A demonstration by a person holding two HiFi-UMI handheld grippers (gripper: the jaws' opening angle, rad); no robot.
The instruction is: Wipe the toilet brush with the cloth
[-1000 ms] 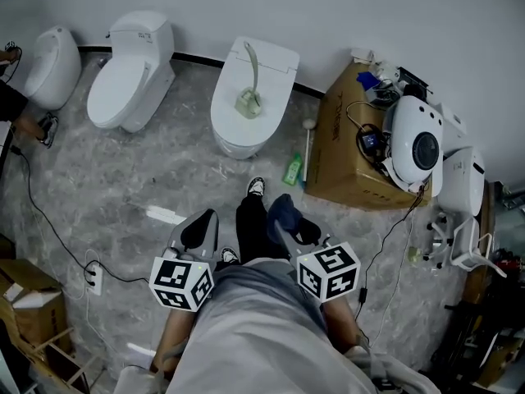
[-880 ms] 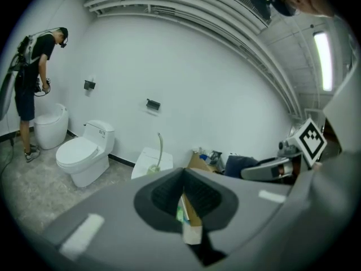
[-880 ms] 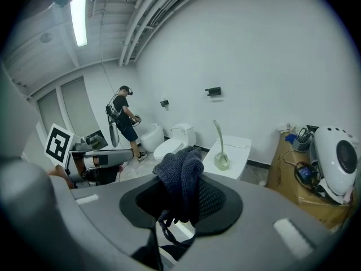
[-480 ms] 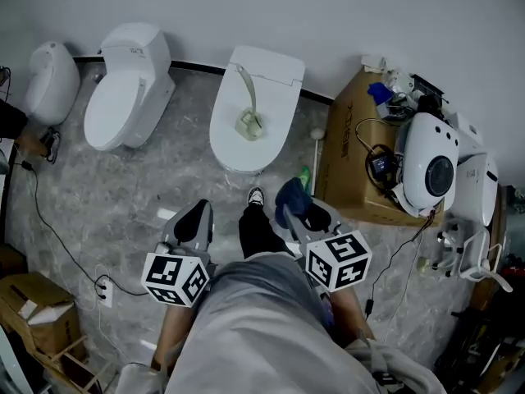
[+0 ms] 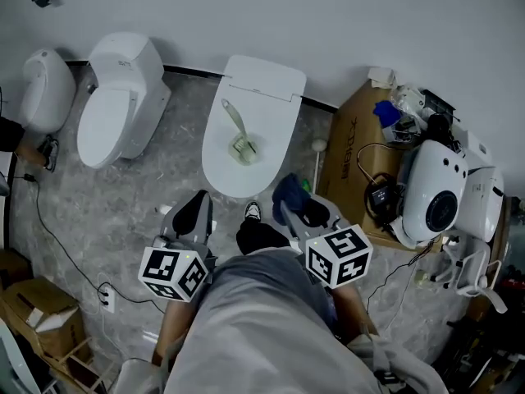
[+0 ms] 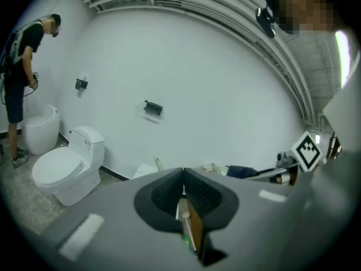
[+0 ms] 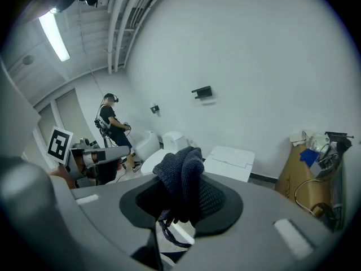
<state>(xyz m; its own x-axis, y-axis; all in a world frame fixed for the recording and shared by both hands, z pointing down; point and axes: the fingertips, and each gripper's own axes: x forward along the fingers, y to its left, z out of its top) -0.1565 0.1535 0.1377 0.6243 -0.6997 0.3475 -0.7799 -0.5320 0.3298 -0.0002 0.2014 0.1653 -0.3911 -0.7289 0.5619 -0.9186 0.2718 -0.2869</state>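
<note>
Right now my right gripper's (image 7: 180, 199) jaws are clenched on the dark blue cloth (image 7: 183, 174), which bunches up above the pads and trails a loose fold below them. My left gripper's (image 6: 183, 179) jaws are pressed together at the tips with nothing between them. Ahead of both grippers, and apart from them, the toilet brush (image 5: 236, 131) lies on the closed lid of the middle toilet (image 5: 271, 89), with its pale green handle slanting toward the tank and its head nearer me, and a cardboard box (image 5: 349, 150) stands near that toilet on its right.
</note>
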